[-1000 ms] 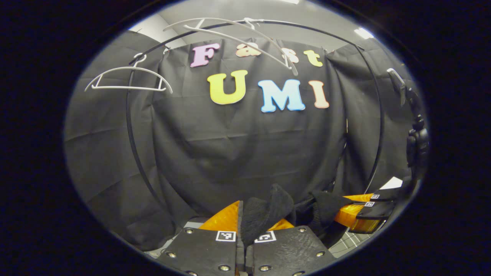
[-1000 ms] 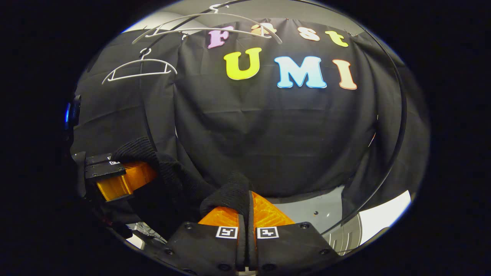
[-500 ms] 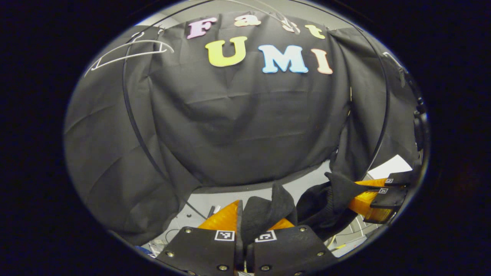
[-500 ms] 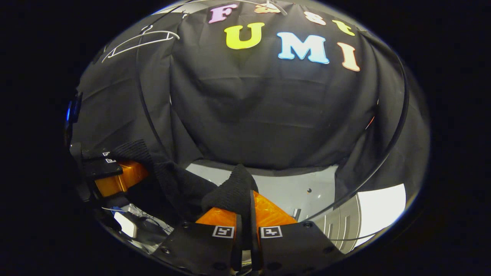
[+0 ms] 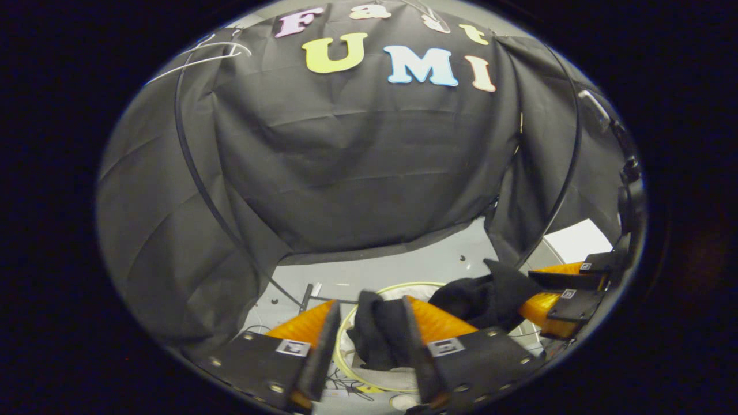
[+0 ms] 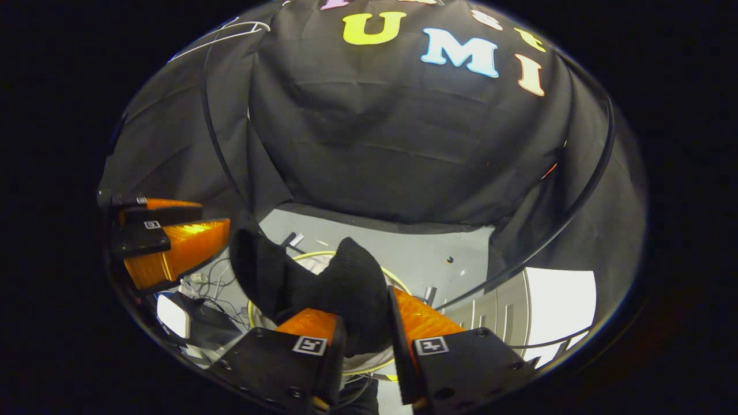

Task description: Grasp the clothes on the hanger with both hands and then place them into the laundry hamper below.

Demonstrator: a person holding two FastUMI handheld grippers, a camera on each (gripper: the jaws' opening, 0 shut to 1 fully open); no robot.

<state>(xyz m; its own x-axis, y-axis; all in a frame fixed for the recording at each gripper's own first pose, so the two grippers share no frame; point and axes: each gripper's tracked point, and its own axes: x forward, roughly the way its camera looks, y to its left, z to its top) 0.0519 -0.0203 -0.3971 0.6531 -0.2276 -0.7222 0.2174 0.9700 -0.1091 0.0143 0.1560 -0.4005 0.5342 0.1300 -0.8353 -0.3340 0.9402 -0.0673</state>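
Both claws gape, left claw (image 5: 365,323) and right claw (image 6: 364,317), each with the garment (image 6: 346,288) slack between its fingers (gripped by neither). Beneath, the hamper (image 5: 346,328) rim; cloth may snag a finger or drape outside.

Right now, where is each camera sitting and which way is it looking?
Left gripper view: rides on the left tool, looking forward and down at the black garment over the hamper; its own two fingers show, spread apart.
Right gripper view: rides on the right tool, facing the same way; its fingers are spread around the garment.
Both share the garment, the hamper's pale rim, the booth wall and the other tool.
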